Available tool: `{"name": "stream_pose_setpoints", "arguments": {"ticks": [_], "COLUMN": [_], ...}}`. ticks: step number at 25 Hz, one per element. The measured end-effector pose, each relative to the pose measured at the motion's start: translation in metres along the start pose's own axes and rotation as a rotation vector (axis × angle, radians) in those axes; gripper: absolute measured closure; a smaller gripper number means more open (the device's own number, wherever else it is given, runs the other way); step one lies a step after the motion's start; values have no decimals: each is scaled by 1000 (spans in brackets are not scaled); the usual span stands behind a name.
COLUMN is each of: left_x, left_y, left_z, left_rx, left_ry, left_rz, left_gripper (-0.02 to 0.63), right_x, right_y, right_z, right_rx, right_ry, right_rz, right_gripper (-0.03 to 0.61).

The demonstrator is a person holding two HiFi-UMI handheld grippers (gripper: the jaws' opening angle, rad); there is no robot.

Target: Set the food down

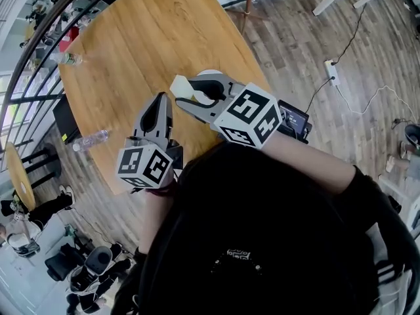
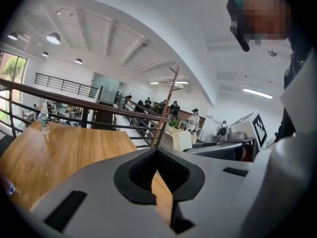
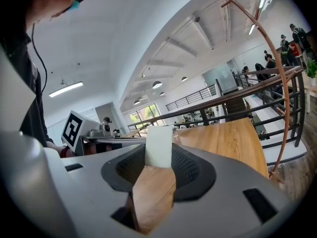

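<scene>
The food point(image 1: 181, 86), a small pale cream block, sits clamped between the two jaws of the right gripper point(image 1: 193, 93), right at their far tips, with its far end sticking out past them. In the right gripper view the block stands upright between the dark ribbed pads, pressed from both sides, and the wood of the table point(image 1: 131, 38) shows below it through the gap between the jaws. From the head view the block hangs over the near right part of the round wooden table, close to its edge; it looks to be held above the top and not resting on it. The left gripper point(image 1: 160, 101) is just to the left of the right one, a little nearer the person, its jaws brought together at the tips with nothing between them. It also points out over the table, and the block lies just to the right of its tips and slightly farther away. A clear plastic bottle point(image 1: 90, 140) lies on its side at the near left edge of the table, well apart from both grippers, and a second bottle point(image 1: 69, 59) stands at the far left edge beside the railing point(image 1: 39, 28)
</scene>
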State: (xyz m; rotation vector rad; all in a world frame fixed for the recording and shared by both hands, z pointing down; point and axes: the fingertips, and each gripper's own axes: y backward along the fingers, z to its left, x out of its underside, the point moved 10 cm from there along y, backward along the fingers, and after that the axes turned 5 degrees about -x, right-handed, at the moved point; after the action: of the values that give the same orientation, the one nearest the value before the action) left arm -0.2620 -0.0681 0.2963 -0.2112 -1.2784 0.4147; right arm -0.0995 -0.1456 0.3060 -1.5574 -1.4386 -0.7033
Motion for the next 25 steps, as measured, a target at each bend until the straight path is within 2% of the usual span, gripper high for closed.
{"name": "stream_pose_setpoints", "arguments": {"ticks": [11, 25], "left_x": [11, 31], "left_y": [2, 8], "left_z": [26, 51], "left_rx": [-26, -40], "left_ry": [22, 58], "left_rz": [21, 76], "left_gripper": [612, 612], "right_x": [12, 34], "right_y": [-29, -61], "right_z": [-2, -2], "right_rx": [-11, 16], "right_ry": [10, 45], "right_rz": [81, 169], "right_gripper": [405, 405]}}
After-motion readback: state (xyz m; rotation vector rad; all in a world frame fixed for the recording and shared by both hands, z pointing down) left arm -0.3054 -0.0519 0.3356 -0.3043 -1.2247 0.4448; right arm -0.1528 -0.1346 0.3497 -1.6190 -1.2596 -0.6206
